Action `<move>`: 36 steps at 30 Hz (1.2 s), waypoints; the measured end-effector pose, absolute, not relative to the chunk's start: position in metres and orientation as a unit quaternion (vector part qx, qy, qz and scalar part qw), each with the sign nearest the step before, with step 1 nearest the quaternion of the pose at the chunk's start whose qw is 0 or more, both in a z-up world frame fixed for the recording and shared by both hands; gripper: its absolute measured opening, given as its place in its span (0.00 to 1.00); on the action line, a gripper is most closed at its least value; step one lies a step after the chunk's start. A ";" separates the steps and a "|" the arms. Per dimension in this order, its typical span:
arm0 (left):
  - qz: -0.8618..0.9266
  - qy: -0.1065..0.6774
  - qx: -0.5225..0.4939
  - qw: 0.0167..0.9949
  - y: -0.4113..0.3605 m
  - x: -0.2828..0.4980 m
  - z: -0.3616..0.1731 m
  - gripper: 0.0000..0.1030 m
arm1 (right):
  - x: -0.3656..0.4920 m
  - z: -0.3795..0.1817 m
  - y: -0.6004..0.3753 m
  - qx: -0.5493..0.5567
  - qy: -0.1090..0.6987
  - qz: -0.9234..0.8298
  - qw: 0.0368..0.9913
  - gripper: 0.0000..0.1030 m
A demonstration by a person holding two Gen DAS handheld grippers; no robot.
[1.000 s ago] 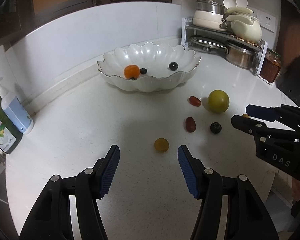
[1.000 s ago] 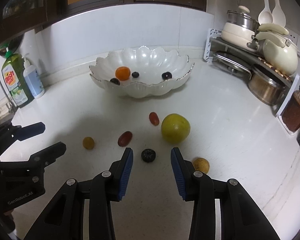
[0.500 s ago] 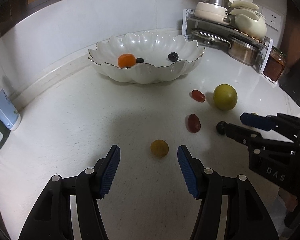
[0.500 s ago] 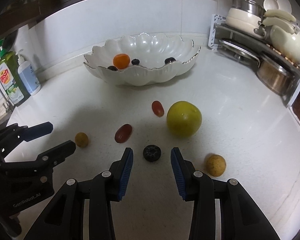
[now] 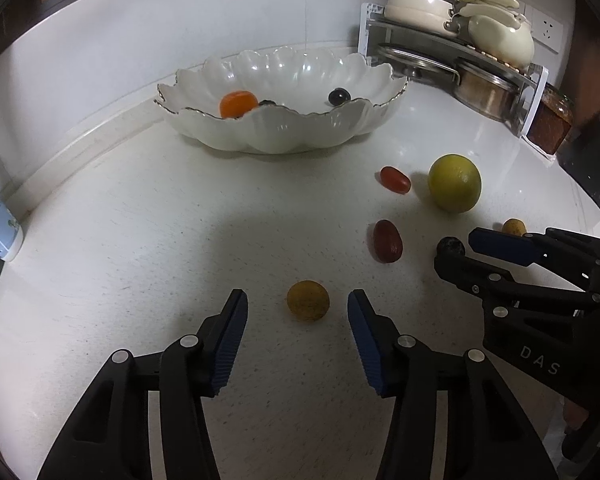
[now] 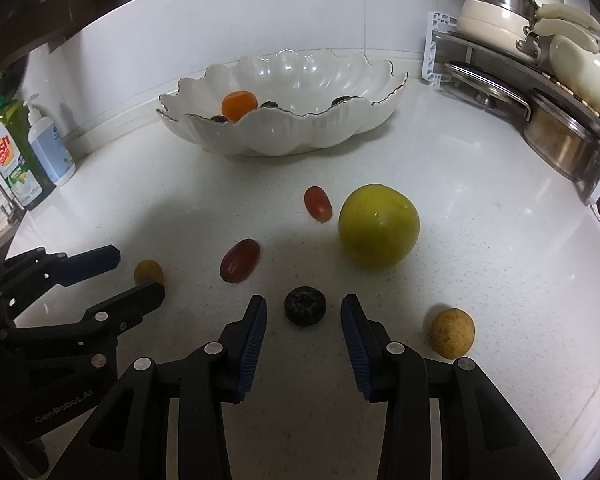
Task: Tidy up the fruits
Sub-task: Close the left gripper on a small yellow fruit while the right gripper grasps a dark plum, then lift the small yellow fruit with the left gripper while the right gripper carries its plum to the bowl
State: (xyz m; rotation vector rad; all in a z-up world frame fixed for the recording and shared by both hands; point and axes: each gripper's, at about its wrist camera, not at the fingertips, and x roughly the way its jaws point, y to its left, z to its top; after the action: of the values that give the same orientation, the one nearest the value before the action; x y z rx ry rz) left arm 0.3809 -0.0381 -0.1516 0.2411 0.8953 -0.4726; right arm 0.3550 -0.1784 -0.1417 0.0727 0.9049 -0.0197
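Note:
My left gripper [image 5: 296,297] straddles a small yellow-brown fruit [image 5: 308,301] on the white counter. Its jaws are closing, with gaps still showing on both sides of the fruit. My right gripper [image 6: 304,303] stands open around a dark blueberry [image 6: 305,306], its pads clear of it. Each gripper also shows in the other's view: the right gripper [image 5: 456,249] at the blueberry [image 5: 451,246], the left gripper [image 6: 139,273] at the yellow fruit [image 6: 148,271]. A scalloped white bowl [image 5: 284,132] at the back holds an orange fruit [image 5: 238,104] and dark berries [image 5: 338,97].
Loose on the counter are a large yellow-green fruit [image 6: 378,226], two red grape tomatoes [image 6: 318,204] [image 6: 240,260] and another yellow-brown fruit [image 6: 452,333]. A rack of pots [image 6: 540,80] fills the back right corner. Soap bottles [image 6: 16,160] stand at the left.
Both grippers sank toward the counter and came forward, so each fruit now lies between its pads. The left jaws have narrowed; the right jaws kept their gap.

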 end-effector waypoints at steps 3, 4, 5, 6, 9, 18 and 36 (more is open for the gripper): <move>-0.228 0.432 0.115 0.865 -0.039 0.383 -0.154 0.44 | 0.357 -0.143 -0.178 0.034 0.438 -0.008 0.898 0.38; -0.227 0.432 0.115 0.865 -0.039 0.383 -0.155 0.44 | 0.358 -0.143 -0.178 0.034 0.438 -0.008 0.898 0.38; -0.227 0.432 0.115 0.865 -0.039 0.384 -0.155 0.43 | 0.358 -0.143 -0.178 0.033 0.438 -0.008 0.898 0.38; -0.226 0.433 0.115 0.865 -0.039 0.384 -0.155 0.42 | 0.359 -0.144 -0.177 0.031 0.438 -0.009 0.898 0.37; -0.227 0.436 0.109 0.864 -0.041 0.385 -0.155 0.38 | 0.361 -0.146 -0.178 0.033 0.441 -0.009 0.897 0.32; -0.231 0.440 0.105 0.861 -0.043 0.386 -0.158 0.23 | 0.361 -0.148 -0.178 0.027 0.443 -0.006 0.896 0.24; -0.224 0.420 0.083 0.876 -0.039 0.378 -0.131 0.23 | 0.352 -0.121 -0.173 0.027 0.416 0.003 0.909 0.24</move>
State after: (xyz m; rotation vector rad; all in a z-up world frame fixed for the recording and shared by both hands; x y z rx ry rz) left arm 0.3777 -0.0392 -0.1309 0.1726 0.8758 -0.4678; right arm 0.3522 -0.1734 -0.1209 0.0561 0.8585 0.0066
